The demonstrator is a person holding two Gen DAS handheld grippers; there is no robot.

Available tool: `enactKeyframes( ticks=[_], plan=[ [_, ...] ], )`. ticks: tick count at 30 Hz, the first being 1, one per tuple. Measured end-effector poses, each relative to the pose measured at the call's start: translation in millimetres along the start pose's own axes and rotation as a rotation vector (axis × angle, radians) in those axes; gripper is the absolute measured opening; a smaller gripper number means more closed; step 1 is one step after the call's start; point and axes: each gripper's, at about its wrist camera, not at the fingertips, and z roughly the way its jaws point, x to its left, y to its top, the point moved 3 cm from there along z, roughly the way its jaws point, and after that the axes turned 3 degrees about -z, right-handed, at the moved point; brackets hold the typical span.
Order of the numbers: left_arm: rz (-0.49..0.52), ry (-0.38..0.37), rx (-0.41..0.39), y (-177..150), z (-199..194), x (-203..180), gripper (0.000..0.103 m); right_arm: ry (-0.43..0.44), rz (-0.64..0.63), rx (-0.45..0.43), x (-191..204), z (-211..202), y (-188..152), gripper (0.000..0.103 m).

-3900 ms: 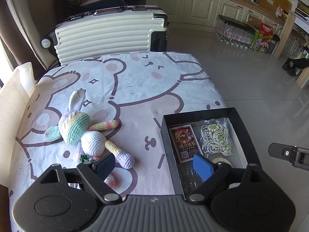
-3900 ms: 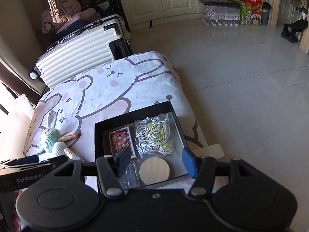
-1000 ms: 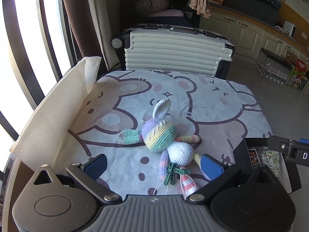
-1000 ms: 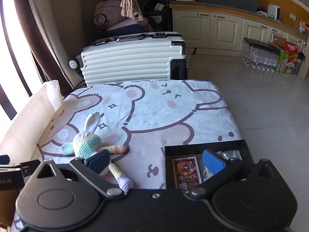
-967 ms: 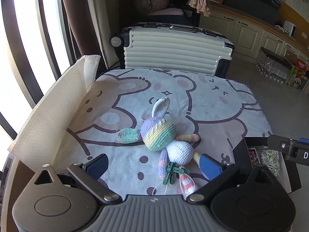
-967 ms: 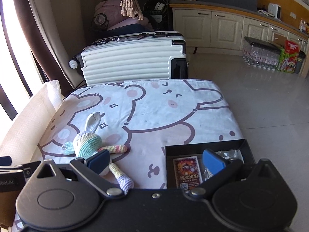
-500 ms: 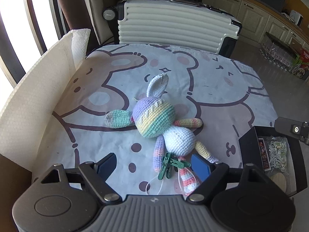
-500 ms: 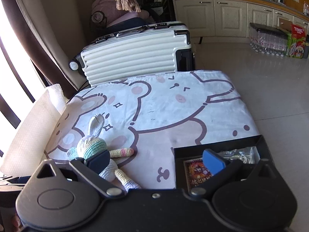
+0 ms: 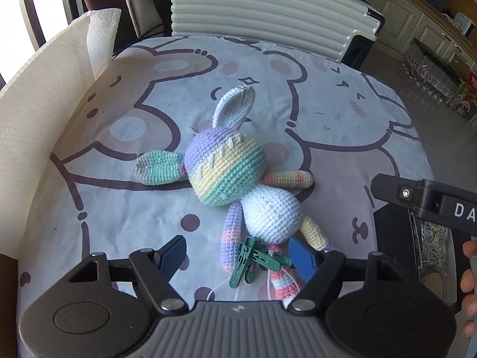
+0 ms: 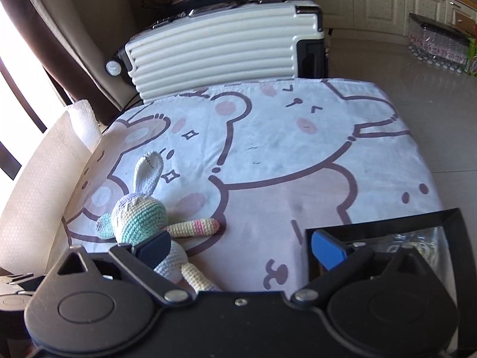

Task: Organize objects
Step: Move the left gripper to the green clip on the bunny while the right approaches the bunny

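Crochet rabbit (image 9: pixel 238 179) lies flat on the bear-print cloth (image 9: pixel 328 137) that covers the table, its rainbow-striped head toward the far edge, one white ear pointing at the ribbed cream suitcase (image 9: pixel 268 15) beyond, and its white body and pastel legs trailing toward the near edge. A green clothes peg (image 9: pixel 250 261) rests against the lower legs, with a thin white cord beside it. The left gripper (image 9: pixel 238 253) hangs over the toy's legs with its jaws partly apart; they have just been closing, and the peg and one striped leg sit in the gap, yet the blue pads (image 9: pixel 301 258) press on nothing, though the right-hand one is just beside a leg. The right gripper (image 10: pixel 238 246) holds its jaws wide and grips nothing; in its own view one pad overlaps the rabbit's body and the other overlaps the corner of the black box (image 10: pixel 387 223), which sits at the cloth's right side, well apart from the toy. Inside the box a clear bag of white cord (image 9: pixel 432 238) is visible. A white foam sheet (image 9: pixel 38 113) stands along the cloth's left edge. Fingers of a hand (image 9: pixel 469 280) show at the right border of the left view.
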Motion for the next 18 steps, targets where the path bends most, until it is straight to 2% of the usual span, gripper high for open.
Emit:
enactKeyframes(
  ticks=[4, 6, 9, 18],
  plan=[
    [0.015, -0.005, 0.044, 0, 14, -2, 0.069, 0.009, -0.015, 0.024, 6, 18, 3, 0.1],
    [0.027, -0.002, 0.064, 0, 19, -1, 0.061, 0.012, -0.018, 0.035, 8, 26, 4, 0.099],
    [0.03, -0.017, 0.088, 1, 25, 3, 0.056, 0.016, -0.02, 0.05, 9, 36, 5, 0.099],
    [0.01, -0.117, 0.146, 0, 35, 0, 0.054, 0.029, -0.01, 0.092, 14, 60, 5, 0.096]
  ],
)
